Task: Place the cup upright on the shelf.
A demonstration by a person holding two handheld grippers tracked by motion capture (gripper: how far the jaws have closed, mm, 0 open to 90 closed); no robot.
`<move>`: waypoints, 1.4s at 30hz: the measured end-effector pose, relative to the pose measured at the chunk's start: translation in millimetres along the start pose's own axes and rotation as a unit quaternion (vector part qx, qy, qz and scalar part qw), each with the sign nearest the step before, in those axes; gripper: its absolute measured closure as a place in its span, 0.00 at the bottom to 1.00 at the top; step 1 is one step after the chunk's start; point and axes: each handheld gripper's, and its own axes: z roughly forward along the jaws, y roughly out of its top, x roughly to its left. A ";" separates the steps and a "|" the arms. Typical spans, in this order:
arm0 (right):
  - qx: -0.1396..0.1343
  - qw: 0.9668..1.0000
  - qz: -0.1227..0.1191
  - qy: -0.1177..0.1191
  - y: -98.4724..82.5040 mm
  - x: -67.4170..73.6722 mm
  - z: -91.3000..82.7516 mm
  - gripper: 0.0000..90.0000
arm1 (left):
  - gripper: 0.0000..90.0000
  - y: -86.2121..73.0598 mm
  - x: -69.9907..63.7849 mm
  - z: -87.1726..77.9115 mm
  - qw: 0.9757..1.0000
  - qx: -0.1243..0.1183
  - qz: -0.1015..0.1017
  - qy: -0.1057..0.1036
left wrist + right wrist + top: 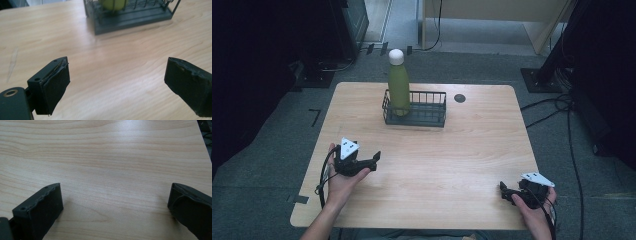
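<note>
A green bottle point(399, 89) with a white cap stands upright in the left end of a dark wire basket point(426, 116) at the back middle of the wooden table point(437, 160). My left gripper point(373, 159) hovers over the table's front left, open, jaws wide apart with nothing between them. Along its jaws, the left gripper view looks at the basket point(140, 15) and the bottle's green base point(113, 3) farther off. My right gripper point(503, 190) sits at the front right corner, open and empty, with bare wood point(112, 170) between its jaws.
A small dark round disc point(459, 98) lies on the table just right of the basket. Cables and dark stands sit on the grey floor around the table. Both forearms come in from the bottom edge.
</note>
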 end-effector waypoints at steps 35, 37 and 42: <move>0.000 1.000 0.000 0.000 -0.2 0.1 -0.1 0.00 | 0.05 -85.3 55.6 -42.9 0.990 0.114 -0.046 0.068; 0.000 1.000 0.000 0.000 -0.2 0.1 -0.1 0.00 | 0.05 -85.5 54.7 -42.7 0.990 0.115 -0.043 0.070; 0.000 1.000 0.000 0.000 -0.1 0.1 0.0 0.00 | 0.05 -85.4 54.2 -42.4 0.990 0.117 -0.040 0.073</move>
